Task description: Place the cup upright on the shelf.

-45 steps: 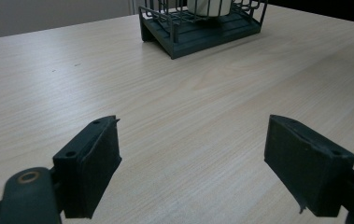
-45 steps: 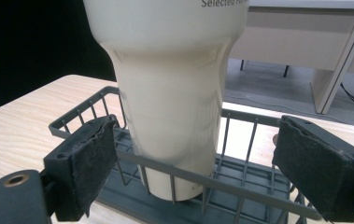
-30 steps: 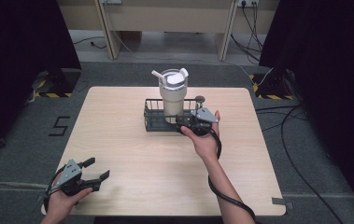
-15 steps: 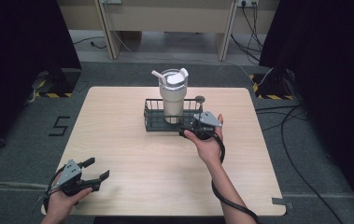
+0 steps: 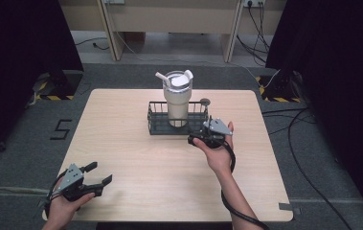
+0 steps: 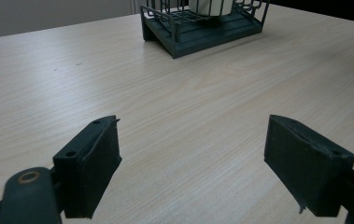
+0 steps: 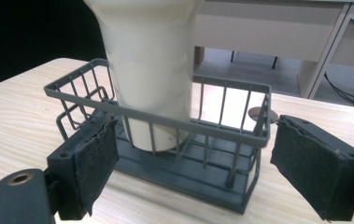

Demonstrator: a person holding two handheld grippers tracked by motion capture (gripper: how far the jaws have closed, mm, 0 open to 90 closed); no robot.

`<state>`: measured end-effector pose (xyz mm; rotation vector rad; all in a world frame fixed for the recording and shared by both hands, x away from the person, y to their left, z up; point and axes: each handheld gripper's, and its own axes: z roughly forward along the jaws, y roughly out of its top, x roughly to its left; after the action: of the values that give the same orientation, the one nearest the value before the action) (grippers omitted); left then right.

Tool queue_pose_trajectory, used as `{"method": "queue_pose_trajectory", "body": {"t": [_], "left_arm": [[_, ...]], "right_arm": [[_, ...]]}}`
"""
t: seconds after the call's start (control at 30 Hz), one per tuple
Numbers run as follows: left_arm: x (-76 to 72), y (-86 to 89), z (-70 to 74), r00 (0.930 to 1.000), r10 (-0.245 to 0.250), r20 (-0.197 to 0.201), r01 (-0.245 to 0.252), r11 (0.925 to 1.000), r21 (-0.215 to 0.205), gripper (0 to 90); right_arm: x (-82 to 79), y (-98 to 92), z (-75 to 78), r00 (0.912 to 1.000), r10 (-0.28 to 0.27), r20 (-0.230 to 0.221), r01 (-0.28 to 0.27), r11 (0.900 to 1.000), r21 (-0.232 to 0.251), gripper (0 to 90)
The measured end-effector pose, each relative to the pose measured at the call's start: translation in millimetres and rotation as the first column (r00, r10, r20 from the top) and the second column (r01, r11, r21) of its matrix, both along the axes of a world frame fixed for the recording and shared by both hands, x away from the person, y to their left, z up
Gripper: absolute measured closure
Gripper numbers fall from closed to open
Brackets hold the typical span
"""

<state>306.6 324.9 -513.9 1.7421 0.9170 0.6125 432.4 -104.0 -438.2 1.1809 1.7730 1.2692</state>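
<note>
A cream tumbler (image 5: pixel 177 98) with a lid and a white straw stands upright in a dark wire basket (image 5: pixel 156 115) at the table's far middle. My right gripper (image 5: pixel 199 130) hovers just off the basket's near right corner, open, nothing between its jaws. In the right gripper view the right gripper (image 7: pixel 193 158) faces the basket (image 7: pixel 165 116), and the tumbler (image 7: pixel 151 60) rises behind the bars. My left gripper (image 5: pixel 97 175) rests open near the front left edge. The left gripper (image 6: pixel 191 154) frames bare wood, with the basket (image 6: pixel 198 35) far off.
A small dark round disc (image 5: pixel 205 101) lies on the table just behind the basket's right end, also seen through the bars as a disc (image 7: pixel 258 112). The wooden table (image 5: pixel 136 158) is bare between the two hands. Cables trail on the floor at the right.
My right gripper has drawn back a little from the basket, toward the near side and slightly right. The left gripper has stayed put.
</note>
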Motion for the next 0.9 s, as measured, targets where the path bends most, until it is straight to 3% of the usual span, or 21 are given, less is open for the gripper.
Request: {"method": "queue_pose_trajectory", "body": {"t": [0.9], "left_arm": [[-0.2, 0.1, -0.3, 1.0, 0.007, -0.002, -0.007, 1.0, -0.001, 17.5]], "right_arm": [[-28.2, -27.9, -16.8, 0.9987, -0.041, -0.029, 0.041, 0.999, -0.002, 14.8]]}}
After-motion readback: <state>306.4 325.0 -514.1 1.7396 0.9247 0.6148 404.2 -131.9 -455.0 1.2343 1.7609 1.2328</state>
